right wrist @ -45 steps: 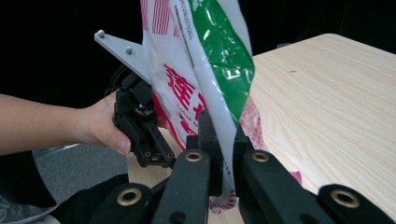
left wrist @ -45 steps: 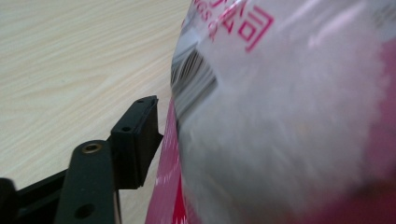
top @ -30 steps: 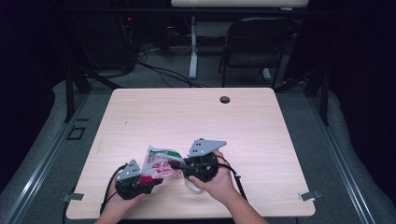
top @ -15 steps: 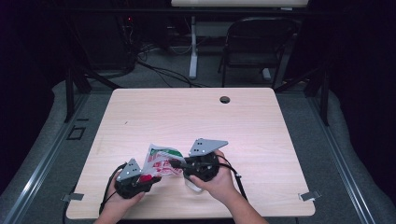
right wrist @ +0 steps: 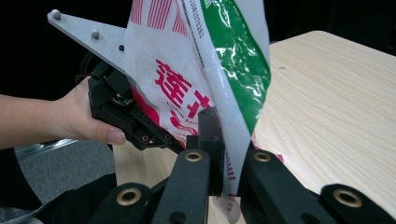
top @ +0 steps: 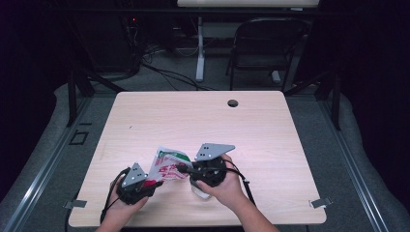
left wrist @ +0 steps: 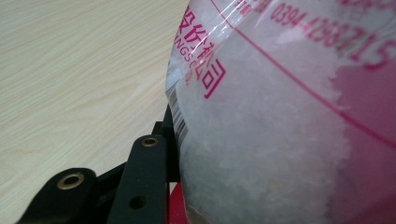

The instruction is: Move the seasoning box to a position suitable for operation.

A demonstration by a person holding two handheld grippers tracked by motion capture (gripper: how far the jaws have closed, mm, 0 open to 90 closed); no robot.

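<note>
A plastic bag printed in white, green and red, full of white grains, is held up over the table's near edge between both grippers. My right gripper is shut on the bag's thin sealed edge, which passes between its two black fingers. My left gripper is at the bag's lower left corner. Its jaws have just been closing with the bag between them, and the one finger that shows lies against the plastic. The other finger is hidden behind the bag.
The light wooden table has a round cable hole near its far edge. A chair and floor cables stand beyond it. The person's hand grips the left gripper's body.
Hardly anything differs. The left gripper has shifted slightly at the bag's lower corner, while the right gripper and the bag stay where they were.
</note>
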